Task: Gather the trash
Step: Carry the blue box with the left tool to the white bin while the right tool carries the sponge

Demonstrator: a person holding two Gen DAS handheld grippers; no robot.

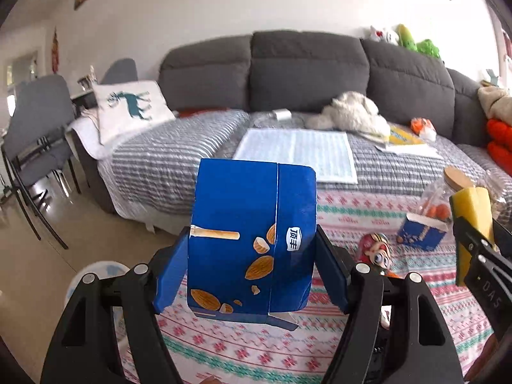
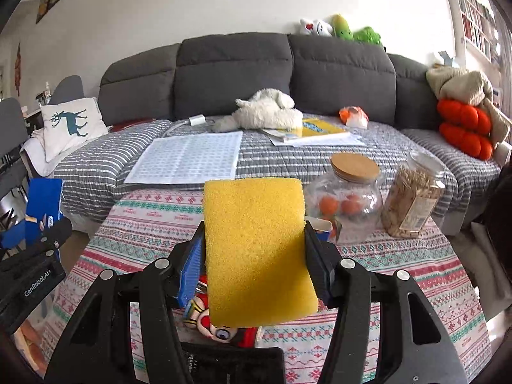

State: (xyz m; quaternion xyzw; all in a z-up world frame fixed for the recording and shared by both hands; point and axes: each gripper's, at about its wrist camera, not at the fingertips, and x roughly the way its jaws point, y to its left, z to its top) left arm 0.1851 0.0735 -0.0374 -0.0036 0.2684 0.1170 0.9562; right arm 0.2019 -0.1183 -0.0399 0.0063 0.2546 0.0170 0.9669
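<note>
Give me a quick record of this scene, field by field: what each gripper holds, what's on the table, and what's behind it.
left gripper: shut on a blue snack box, held above the table
right gripper: shut on a yellow sponge
table: patterned cloth, glass jar with cork lid, plastic jar, another blue box, small toy
behind: grey sofa with papers and a deer pillow

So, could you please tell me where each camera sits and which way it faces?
Left wrist: behind the left gripper, jaws clamping a blue cardboard snack box; faces the grey fabric sofa.
Right wrist: behind the right gripper, jaws clamping a yellow rectangular sponge; faces the same sofa.
Shared: sofa, patterned tablecloth, each other's gripper.
</note>
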